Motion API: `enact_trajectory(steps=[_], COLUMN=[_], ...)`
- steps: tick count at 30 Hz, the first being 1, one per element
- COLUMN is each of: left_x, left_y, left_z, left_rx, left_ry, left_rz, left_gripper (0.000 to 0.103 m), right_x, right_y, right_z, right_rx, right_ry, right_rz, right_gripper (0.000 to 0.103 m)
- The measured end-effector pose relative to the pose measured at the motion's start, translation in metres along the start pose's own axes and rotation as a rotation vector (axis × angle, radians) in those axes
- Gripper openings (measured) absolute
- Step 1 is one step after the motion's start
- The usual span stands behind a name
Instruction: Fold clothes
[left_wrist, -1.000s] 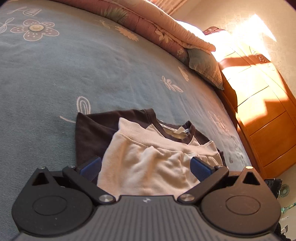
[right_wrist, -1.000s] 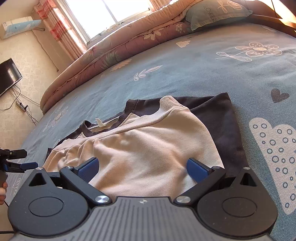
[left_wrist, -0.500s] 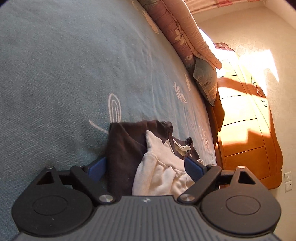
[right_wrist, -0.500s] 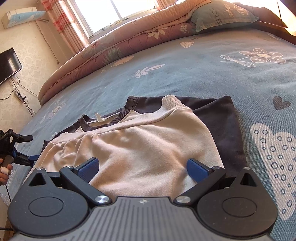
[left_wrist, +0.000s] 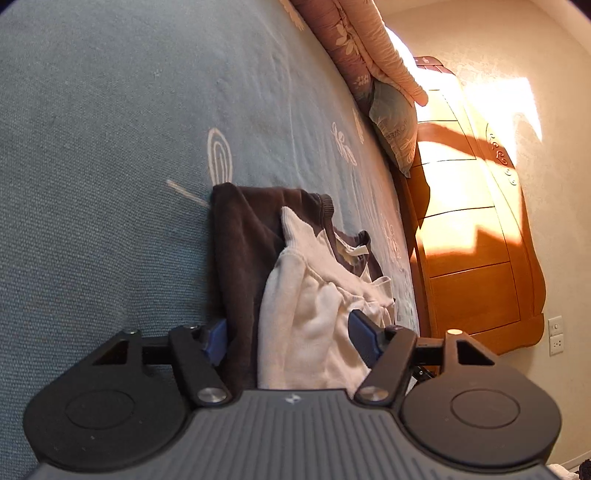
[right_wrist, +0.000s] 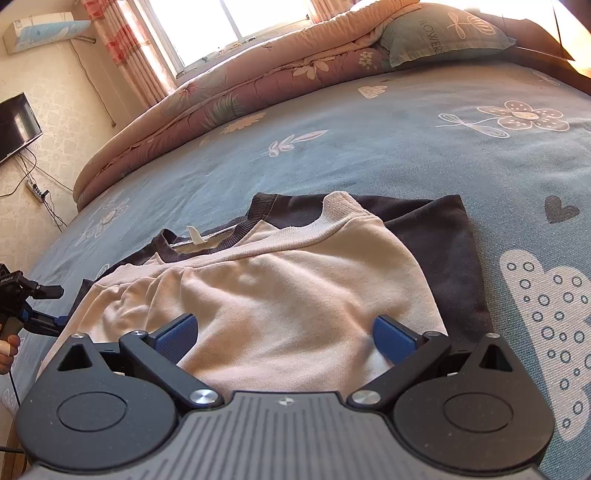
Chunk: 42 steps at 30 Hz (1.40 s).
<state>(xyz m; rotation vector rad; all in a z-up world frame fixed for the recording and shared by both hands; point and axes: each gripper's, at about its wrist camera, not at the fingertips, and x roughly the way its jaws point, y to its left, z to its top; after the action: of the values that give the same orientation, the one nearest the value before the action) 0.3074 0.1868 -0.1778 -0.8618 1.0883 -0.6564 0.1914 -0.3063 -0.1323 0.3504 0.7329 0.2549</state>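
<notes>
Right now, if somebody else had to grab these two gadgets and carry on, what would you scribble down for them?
Left gripper: open, holding nothing, low at the sweatshirt's near edge.
Right gripper: open, empty, hovering over the cream body.
Sweatshirt: cream with dark sleeves, lying on the blue bedspread, collar pointing away, a cream panel folded across it.
Done: laid out, partly folded in; cloth bunched on the left.
Left: smooth the bunching, finish the folds.
</notes>
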Motion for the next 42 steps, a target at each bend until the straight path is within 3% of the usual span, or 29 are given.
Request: enact_trajectory(steps=[6,11,14,16,18,26,32,37,42], left_x=[0.036,0.028,0.022,0.028,0.040,0.045,0.047,0.049,0.047], left_y=[-0.008,0.000,0.010,0.019,0.023,0.006,-0.020,-0.042,-0.050], left_z=[0.036,0.014,-0.001,0.008,0.018,0.015,0.010,0.005,0.001], left_rx=[0.053,0.047,0.024,-0.024,-0.032,0.052,0.143,0.232,0.251], left_ry=[0.035,0.094,0.108,0.119,0.138,0.154,0.145,0.139,0.112], left_rz=[-0.001,-0.016,-0.020,-0.008,0.013,0.077,0.189,0.291,0.334], left_gripper=[0.067,0.063,0.045,0.024,0.013,0.014,0.014,0.014,0.014], right_x=[0.000,0.000,-0.001,-0.001,-0.001,0.001,0.006,-0.012,-0.007], right_y=[0.002,0.001,0.000,0.000,0.001,0.009,0.056,0.136,0.227], right_z=[0.000,0.000,0.000,-0.001,-0.001,-0.004,-0.006,-0.012,-0.060], right_rx=[-0.001,-0.008,-0.014,-0.013,-0.018,-0.068,-0.310,-0.565,-0.914], right_ry=[-0.001,0.003,0.002,-0.001,-0.003,0.002,0.088,0.021,0.032], right_rz=[-0.007,-0.004,0.002,0.003,0.001,-0.029,-0.179,-0.110,-0.037], right_gripper=[0.103,0.103,0.103,0.103,0.103,0.103,0.103,0.103,0.103])
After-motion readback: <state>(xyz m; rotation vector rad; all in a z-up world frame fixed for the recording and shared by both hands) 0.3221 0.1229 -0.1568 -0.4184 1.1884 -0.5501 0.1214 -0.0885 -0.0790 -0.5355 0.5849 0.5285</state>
